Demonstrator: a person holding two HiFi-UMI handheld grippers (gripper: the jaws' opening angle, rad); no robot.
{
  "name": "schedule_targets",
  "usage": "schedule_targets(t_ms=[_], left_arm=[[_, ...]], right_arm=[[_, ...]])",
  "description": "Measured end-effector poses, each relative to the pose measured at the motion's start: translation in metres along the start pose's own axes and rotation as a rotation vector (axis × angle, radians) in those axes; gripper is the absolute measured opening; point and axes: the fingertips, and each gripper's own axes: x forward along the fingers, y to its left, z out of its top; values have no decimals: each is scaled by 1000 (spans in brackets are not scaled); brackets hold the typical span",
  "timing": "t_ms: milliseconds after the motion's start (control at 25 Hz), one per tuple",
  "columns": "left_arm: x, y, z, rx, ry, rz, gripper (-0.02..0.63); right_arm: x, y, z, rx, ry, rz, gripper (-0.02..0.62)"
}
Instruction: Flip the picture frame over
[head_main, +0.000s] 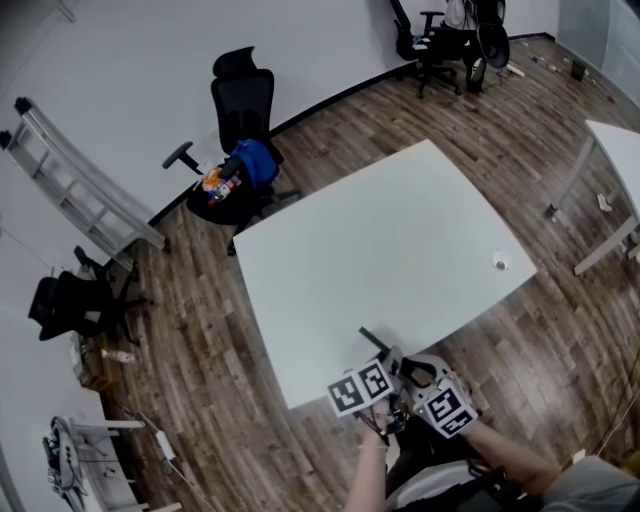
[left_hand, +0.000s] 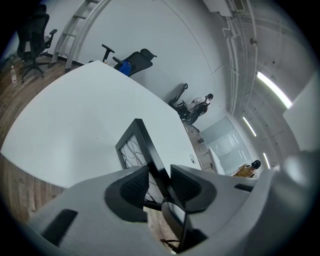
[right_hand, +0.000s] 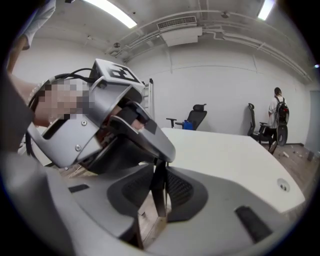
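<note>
White bench (head_main: 400, 230) on wood-plank floor (head_main: 200, 340); picture frame (left_hand: 134, 146) held at the bench's near edge by both tools.
Picture frame: black, raised on edge and tilted over the bench's near edge, with its line-patterned face showing in the left gripper view. Left tool (left_hand: 160, 182): jaws clamped on the frame's black border. Right tool (right_hand: 160, 189): jaws closed on the frame's thin edge, close beside the left tool. Near the bench's right edge: small white round object (head_main: 500, 262). Beyond the bench's far left corner: black office chair (head_main: 240, 110) carrying a blue bag (head_main: 255, 162); ladder (head_main: 80, 185) farther left.
</note>
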Motion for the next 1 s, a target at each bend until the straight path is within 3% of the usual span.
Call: schedule_targets(t_ms=[240,560,760,1000], left_arm=[[-3,2,-2,-32,4,-27,127],[-9,8,0,-35,16,-33,123],[-18,15,-2,-74,14,-54,123],[-26,25,-5,-89,12,-59,123]], right_arm=[[-1,5,-1,32,-4,66,81],[-4,10,0,153,-27,191,104],[-14,-18,9,282,-99,150,104],[18,-40,-20,328,39,172,104]])
